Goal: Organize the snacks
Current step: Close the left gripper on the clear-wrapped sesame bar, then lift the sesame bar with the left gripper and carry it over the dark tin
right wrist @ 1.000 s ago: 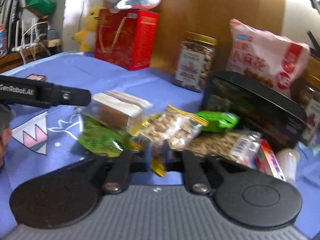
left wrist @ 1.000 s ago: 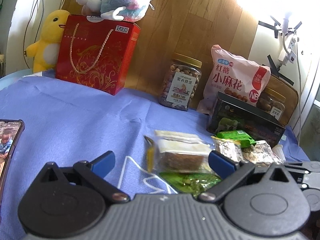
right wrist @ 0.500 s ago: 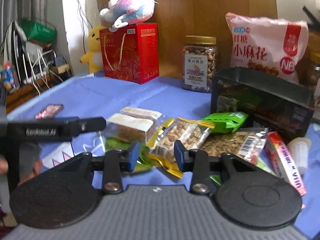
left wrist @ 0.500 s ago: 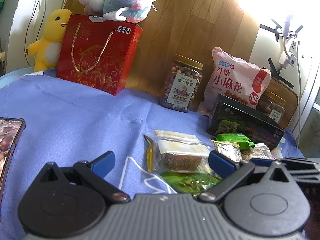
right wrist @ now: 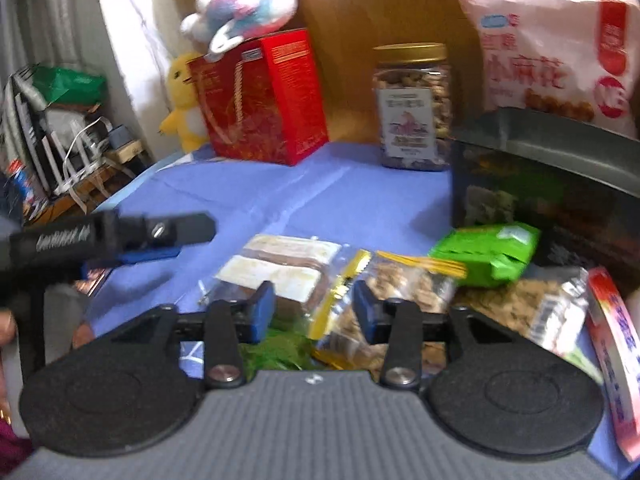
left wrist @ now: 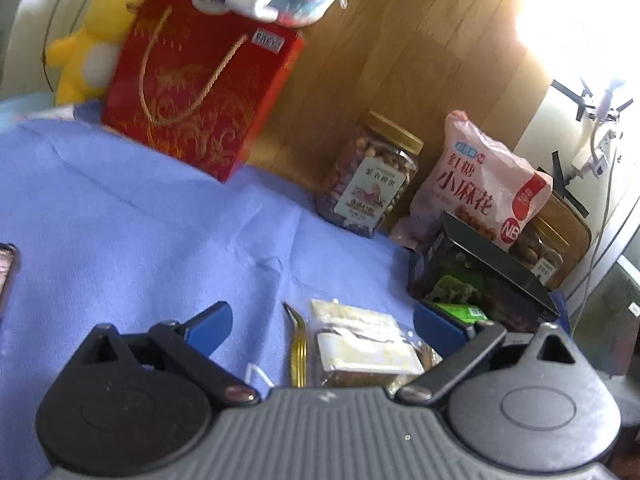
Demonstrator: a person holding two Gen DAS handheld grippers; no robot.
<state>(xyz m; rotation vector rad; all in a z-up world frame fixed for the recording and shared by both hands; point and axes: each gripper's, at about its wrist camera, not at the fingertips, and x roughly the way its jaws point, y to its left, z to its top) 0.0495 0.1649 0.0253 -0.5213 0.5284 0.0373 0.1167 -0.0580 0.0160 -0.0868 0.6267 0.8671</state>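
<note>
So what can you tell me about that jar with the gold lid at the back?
The jar is clear plastic, squarish with rounded corners, capped by a gold screw lid that is on. It looks full nearly to the top with brownish nuts or coated peanuts. A pale label with pink artwork covers its front; the print is too blurred to read. It stands upright on the blue cloth by the wooden panel, between the red gift box and the pink snack bag. Neither gripper touches it.
</note>
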